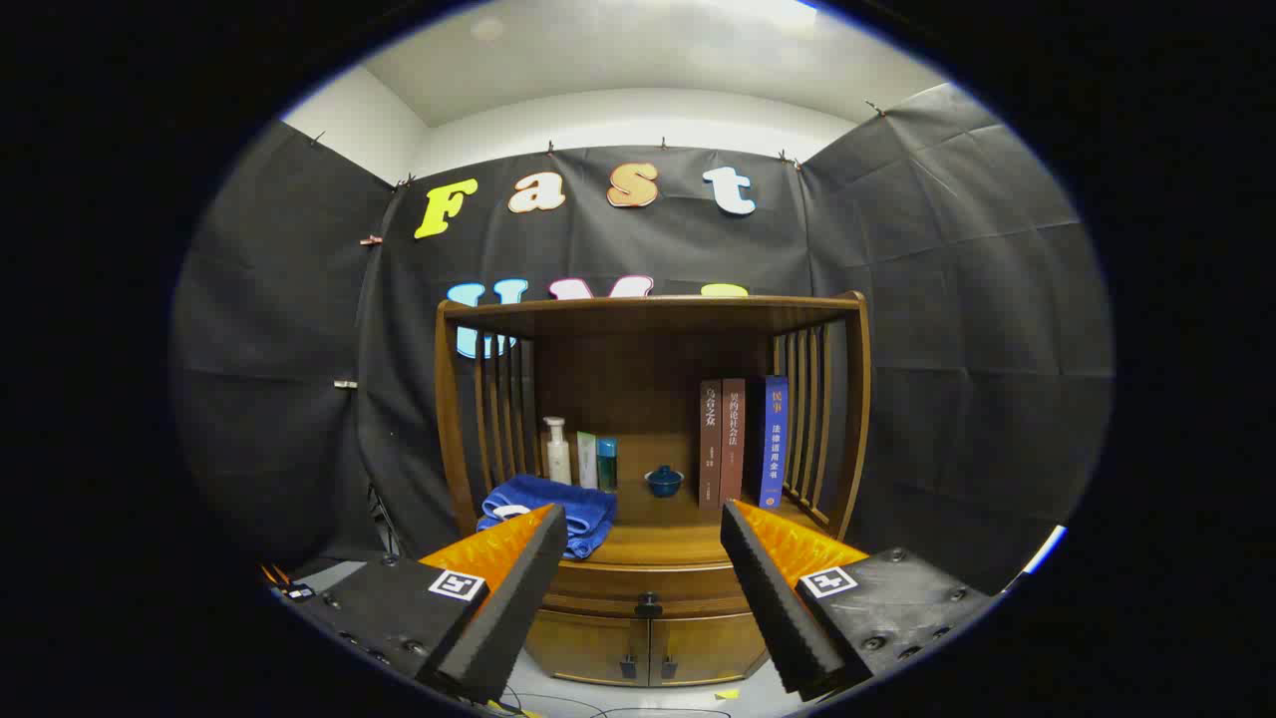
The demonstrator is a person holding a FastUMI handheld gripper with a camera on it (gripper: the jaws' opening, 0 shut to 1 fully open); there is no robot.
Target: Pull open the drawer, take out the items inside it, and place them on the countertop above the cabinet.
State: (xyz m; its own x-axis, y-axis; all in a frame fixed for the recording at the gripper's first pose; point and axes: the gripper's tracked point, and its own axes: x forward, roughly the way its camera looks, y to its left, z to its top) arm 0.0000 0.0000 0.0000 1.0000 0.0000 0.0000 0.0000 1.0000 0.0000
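- Gripper [643,558] hangs released at the bottom of the frame, its two fingers spread wide with nothing between them; each finger has a ribbed black foam pad [768,598] on an orange wedge body.
- Drawer [648,588] sits just beyond the fingertips, low in the centre, and looks fully shut, so the task seems to be at its very start: the approach before the pull.
- Drawer knob [649,604], small, dark and rounded, lies between the two fingers; the next move calls for advancing and closing both pads on it, then drawing straight back.
- Cabinet doors [648,648] below are glossy brown wood with small dark handles.
- Countertop [658,543] above the drawer is smooth varnished wood, where the items must go; a soft, folded blue towel [558,504] covers its left part.
- Farther back stand a white pump bottle [557,451], two slim tubes [596,461], a little blue lidded cup [664,481] and three upright hardback books [743,439].
- Contents of the drawer are hidden.
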